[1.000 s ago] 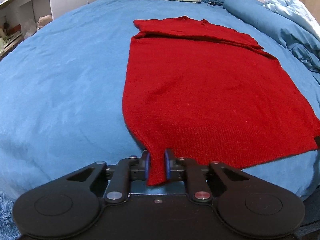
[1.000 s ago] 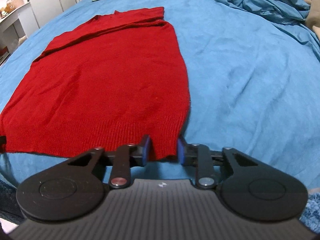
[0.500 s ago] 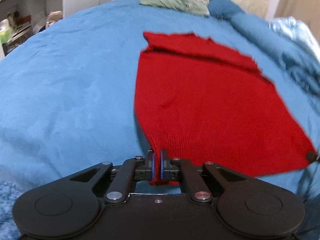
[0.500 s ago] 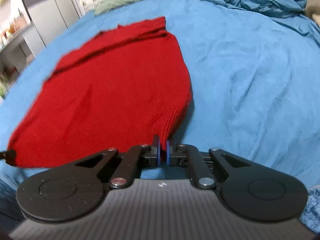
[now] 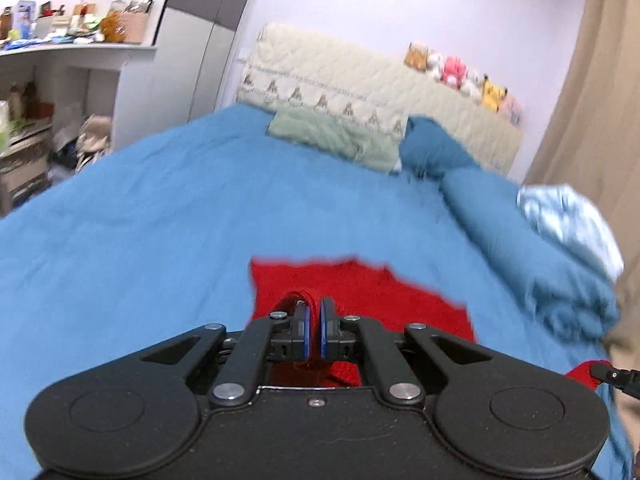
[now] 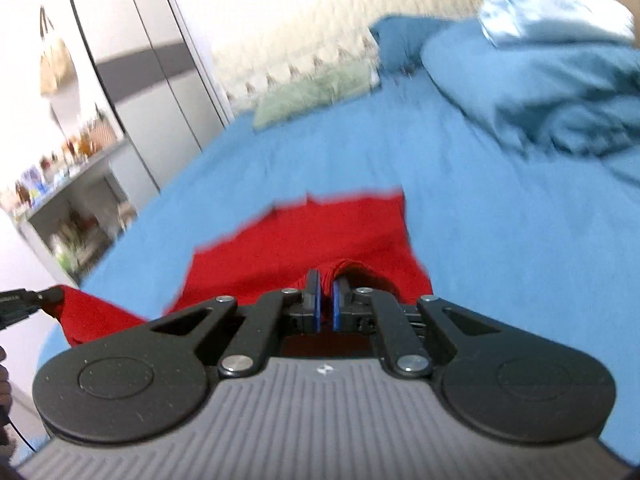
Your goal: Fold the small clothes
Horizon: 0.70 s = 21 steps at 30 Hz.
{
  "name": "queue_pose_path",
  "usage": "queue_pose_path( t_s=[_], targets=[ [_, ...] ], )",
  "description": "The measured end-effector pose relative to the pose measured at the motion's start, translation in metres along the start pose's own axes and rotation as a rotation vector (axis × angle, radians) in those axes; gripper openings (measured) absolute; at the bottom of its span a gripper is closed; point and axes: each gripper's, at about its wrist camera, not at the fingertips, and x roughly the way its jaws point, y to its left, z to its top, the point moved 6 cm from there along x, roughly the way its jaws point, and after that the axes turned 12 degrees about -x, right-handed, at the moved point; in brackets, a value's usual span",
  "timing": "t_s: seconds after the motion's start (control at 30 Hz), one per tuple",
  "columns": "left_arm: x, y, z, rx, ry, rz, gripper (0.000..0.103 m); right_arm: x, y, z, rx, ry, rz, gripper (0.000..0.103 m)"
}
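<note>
A red knit sweater (image 5: 360, 296) lies on the blue bed sheet (image 5: 140, 240), its far part flat and its near hem lifted off the bed. My left gripper (image 5: 313, 320) is shut on the hem's left corner, red cloth pinched between the blue pads. In the right wrist view the sweater (image 6: 312, 236) stretches ahead, and my right gripper (image 6: 326, 300) is shut on the hem's right corner. Each gripper's tip shows at the edge of the other's view, holding its raised red corner. Both views are motion-blurred.
A blue duvet (image 5: 540, 264) with a pale blue cloth (image 5: 568, 216) is heaped on the right side of the bed. A green pillow (image 5: 332, 136) and a quilted headboard (image 5: 360, 80) stand at the far end. Cluttered white shelves (image 5: 48, 92) stand at the left.
Both grippers shut on the sweater's near hem corners, then rose and tilted upward, lifting the hem off the bed. The headboard and wall have come into view.
</note>
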Motion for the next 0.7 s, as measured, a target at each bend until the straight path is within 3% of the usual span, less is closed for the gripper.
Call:
queue_pose_path(
  t_s=[0.13,0.23,0.4,0.5,0.6,0.63,0.67,0.7],
  targets=[
    [0.085,-0.018,0.059,-0.003,-0.015,0.03,0.005,0.068,-0.031,0.077,0.016,-0.051,-0.022,0.021],
    [0.166,-0.017,0.074,-0.013,0.033,0.089,0.005,0.144,-0.048,0.106,0.015,-0.006,-0.066,0.021],
    [0.284,0.018,0.042,-0.052,0.161,0.21,0.005,0.274,-0.069,0.08,0.077,0.127,-0.099,0.02],
    [0.317,0.042,0.026,-0.079,0.182,0.243,0.005,0.317,-0.073,0.052,0.079,0.174,-0.12,0.02],
    [0.336,0.05,0.031,-0.081,0.17,0.241,0.006,0.343,-0.08,0.05,0.096,0.157,-0.114,0.021],
    [0.341,0.052,0.035,-0.085,0.161,0.251,0.011,0.35,-0.083,0.054,0.101,0.146,-0.115,0.024],
    [0.344,0.053,0.039,-0.084,0.147,0.268,0.034,0.356,-0.087,0.058,0.101,0.133,-0.118,0.025],
    [0.344,0.056,0.045,-0.075,0.13,0.295,0.049,0.36,-0.09,0.06,0.108,0.125,-0.13,0.038]
  ],
)
